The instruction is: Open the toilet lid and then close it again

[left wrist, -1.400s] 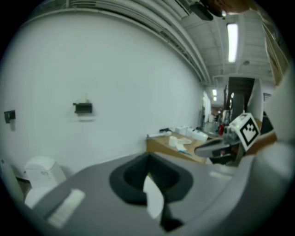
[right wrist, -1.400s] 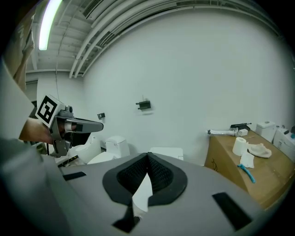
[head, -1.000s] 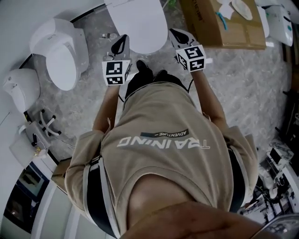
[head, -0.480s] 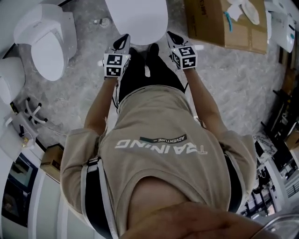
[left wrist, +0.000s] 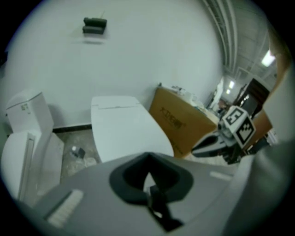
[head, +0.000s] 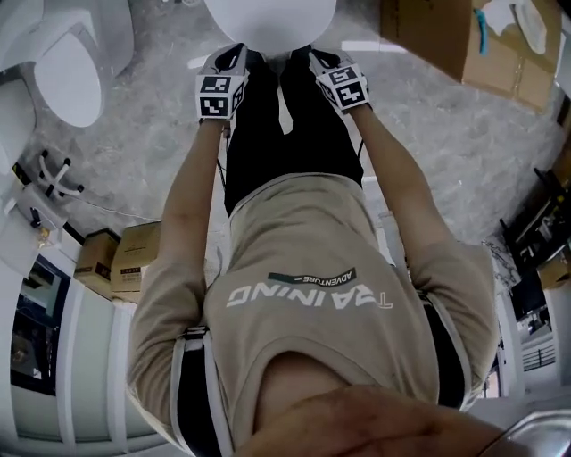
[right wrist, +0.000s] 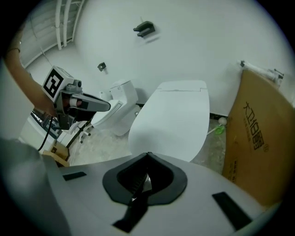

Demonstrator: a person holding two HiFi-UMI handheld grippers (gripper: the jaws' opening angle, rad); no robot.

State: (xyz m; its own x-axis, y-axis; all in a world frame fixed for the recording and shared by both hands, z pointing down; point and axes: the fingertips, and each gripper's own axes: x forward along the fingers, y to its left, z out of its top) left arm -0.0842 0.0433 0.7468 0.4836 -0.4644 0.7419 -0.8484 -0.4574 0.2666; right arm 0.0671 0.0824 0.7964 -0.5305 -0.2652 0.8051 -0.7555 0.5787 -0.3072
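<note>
White toilet lid (head: 268, 16) sits at the top of the head view, with the left gripper (head: 234, 55) and the right gripper (head: 317, 59) held out just short of its front edge, one on each side. The person's beige shirt (head: 312, 268) fills the middle. A second toilet (head: 67, 67) stands at the upper left and a cardboard box (head: 446, 40) at the upper right.

From the left gripper view, the left gripper (left wrist: 148, 161) has its jaws together with nothing between them. Beyond them the lid (left wrist: 122, 131) lies down flat on the toilet, the cardboard box (left wrist: 177, 122) is beside it, and the right gripper (left wrist: 207, 145) is in the air to the right.

From the right gripper view, the right gripper (right wrist: 146, 159) is likewise closed and empty. The lid (right wrist: 173, 120) lies shut ahead, with the left gripper (right wrist: 99, 105) off to the left
</note>
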